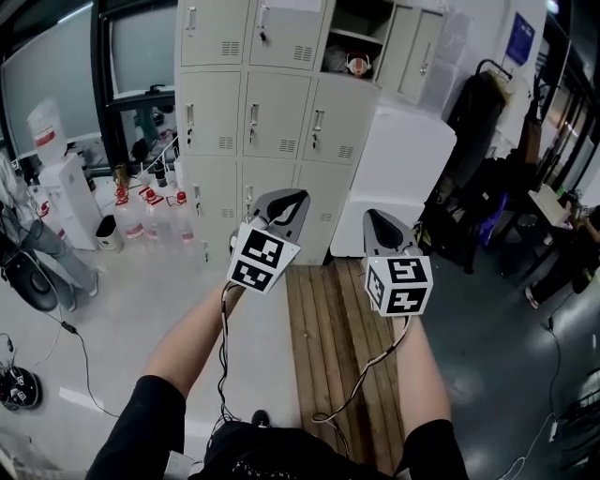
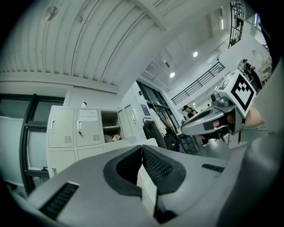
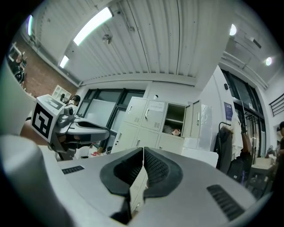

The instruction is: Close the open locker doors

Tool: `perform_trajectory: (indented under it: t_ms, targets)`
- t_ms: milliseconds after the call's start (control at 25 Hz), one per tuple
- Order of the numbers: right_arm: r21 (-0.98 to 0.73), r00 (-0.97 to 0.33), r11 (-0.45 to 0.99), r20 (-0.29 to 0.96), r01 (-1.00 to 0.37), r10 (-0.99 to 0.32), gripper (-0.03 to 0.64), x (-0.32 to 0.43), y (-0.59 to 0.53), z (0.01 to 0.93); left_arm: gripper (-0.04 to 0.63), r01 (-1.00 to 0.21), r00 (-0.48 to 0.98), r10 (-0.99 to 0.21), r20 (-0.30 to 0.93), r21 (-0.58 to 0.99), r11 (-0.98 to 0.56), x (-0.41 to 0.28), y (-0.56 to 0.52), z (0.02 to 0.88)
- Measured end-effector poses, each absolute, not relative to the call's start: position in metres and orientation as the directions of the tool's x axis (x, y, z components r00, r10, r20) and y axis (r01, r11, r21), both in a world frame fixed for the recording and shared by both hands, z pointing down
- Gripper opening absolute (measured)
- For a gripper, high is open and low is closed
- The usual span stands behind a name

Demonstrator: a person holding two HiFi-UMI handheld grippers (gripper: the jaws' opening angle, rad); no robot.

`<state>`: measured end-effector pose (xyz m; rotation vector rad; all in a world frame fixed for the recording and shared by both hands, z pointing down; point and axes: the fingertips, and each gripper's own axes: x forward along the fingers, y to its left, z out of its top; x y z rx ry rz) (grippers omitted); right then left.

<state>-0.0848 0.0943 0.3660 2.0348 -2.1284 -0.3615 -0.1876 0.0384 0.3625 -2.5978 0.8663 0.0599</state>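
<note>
**Approach to the open top-row locker, both grippers empty**

The left gripper [image 1: 284,202] and the right gripper [image 1: 377,221] were held side by side at about the same height. Each had its jaws pressed together on nothing. The bank of beige metal lockers [image 1: 251,105] stood well ahead, past the strip of brown wooden planks [image 1: 328,328]. One top-row compartment [image 1: 359,26] gaped, its pale door [image 1: 401,39] swung out to the right. A small red-and-white object [image 1: 356,64] lay inside. Whether the panel just beyond was a second door could not be told.

Judged from this, the step was the approach. It would go best by closing in fully and lifting one shut gripper to the top row. That gripper should press the door's outer face near the free edge and swing it left until flush, clear of the white block [image 1: 403,169] below.
</note>
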Motion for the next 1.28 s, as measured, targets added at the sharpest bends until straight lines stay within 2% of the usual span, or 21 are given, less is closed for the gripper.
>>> perform_trajectory:
  t_ms: [280,680,1280]
  targets:
    - [0.27,-0.037,0.029,-0.024,-0.963,-0.999,0.034,-0.081,0.049,0.371,0.02,-0.573,0.817,-0.554,-0.161,-0.338,-0.746,-0.185,-0.008,0.369]
    - [0.261,-0.03,0.023,-0.023,-0.965,-0.999,0.034,-0.048,0.003,0.374,0.02,-0.548,0.833,-0.533,-0.148,-0.344,-0.762,-0.146,-0.05,0.376]
    - [0.27,-0.078,0.064,-0.041,-0.961,-0.996,0.034,0.057,-0.088,0.361,0.021,-0.584,0.807,-0.567,-0.162,-0.357,-0.729,-0.04,-0.135,0.364]
